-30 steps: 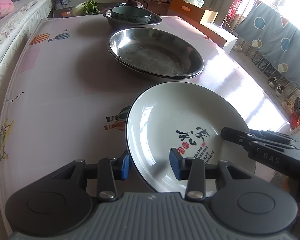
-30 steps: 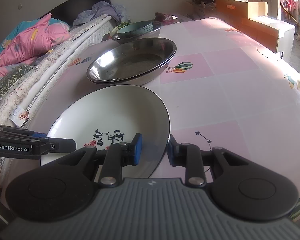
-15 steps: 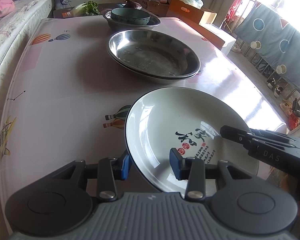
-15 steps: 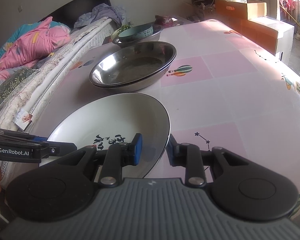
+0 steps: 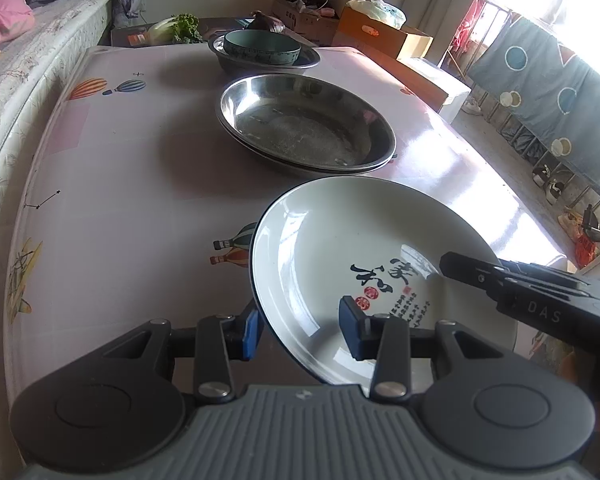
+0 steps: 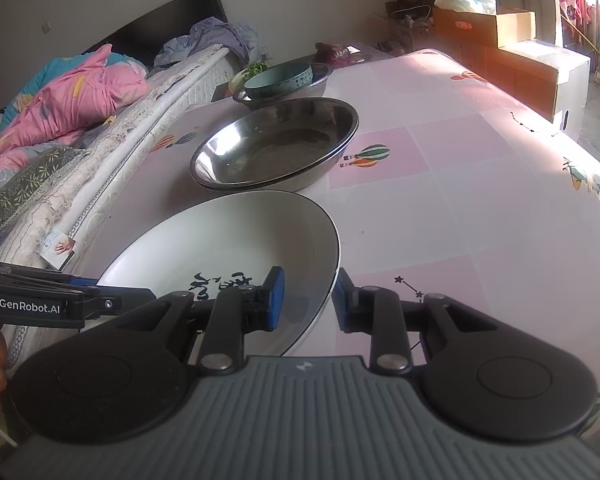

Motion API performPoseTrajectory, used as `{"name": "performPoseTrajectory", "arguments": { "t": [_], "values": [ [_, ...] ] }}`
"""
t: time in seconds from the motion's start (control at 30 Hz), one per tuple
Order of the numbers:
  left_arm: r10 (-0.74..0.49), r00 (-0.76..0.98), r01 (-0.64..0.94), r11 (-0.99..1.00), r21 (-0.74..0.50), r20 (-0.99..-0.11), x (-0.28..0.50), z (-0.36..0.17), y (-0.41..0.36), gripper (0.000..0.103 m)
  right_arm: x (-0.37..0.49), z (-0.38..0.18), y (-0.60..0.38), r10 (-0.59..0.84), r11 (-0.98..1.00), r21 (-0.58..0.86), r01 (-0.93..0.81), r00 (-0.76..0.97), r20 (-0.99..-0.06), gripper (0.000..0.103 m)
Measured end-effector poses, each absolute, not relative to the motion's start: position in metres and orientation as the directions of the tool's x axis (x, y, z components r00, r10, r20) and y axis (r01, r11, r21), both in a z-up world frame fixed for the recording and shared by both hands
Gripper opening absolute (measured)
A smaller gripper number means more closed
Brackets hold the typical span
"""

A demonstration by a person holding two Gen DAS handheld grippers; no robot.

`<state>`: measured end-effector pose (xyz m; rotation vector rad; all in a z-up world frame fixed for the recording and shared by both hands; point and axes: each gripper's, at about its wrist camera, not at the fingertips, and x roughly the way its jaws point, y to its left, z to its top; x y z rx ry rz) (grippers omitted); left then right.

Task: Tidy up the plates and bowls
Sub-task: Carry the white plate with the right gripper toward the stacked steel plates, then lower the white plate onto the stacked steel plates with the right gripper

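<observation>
A white plate [image 5: 352,248] with black calligraphy is held above the table, tilted; it also shows in the right wrist view [image 6: 228,244]. My left gripper [image 5: 300,332] is shut on its left rim. My right gripper [image 6: 308,300] is shut on its right rim, and shows in the left wrist view [image 5: 520,292] at the right. Beyond the plate lie stacked steel basins [image 5: 308,128], also in the right wrist view [image 6: 276,144]. Farther back, a teal bowl [image 5: 262,46] sits inside a steel bowl [image 5: 308,58].
The table [image 5: 120,184] has a pink balloon-print cover. A bed with pink bedding [image 6: 72,100] runs along its left side. Cardboard boxes [image 6: 512,40] stand past the right edge. Vegetables [image 5: 180,28] lie beyond the far end.
The plate, held by both grippers, has moved toward the stacked steel basins and is a little higher. Both grips are unchanged.
</observation>
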<state>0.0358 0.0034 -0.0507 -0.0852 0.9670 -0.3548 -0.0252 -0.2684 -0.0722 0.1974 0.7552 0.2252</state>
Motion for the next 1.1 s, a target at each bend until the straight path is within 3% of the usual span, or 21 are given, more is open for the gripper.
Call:
{"name": "performPoseTrajectory", "arguments": {
  "t": [0.57, 1.1],
  "values": [
    [-0.343, 0.541, 0.257, 0.937, -0.238, -0.768, 0.044, -0.033, 0.006, 0.041, -0.017, -0.052, -0.269, 0.278, 0.954, 0.269, -0.133, 0.728, -0.627, 0.026],
    [-0.345, 0.548, 0.234, 0.938, -0.256, -0.762, 0.101, -0.021, 0.008, 0.041, 0.053, -0.035, -0.267, 0.283, 0.952, 0.275, -0.133, 0.723, -0.631, 0.026]
  ]
}}
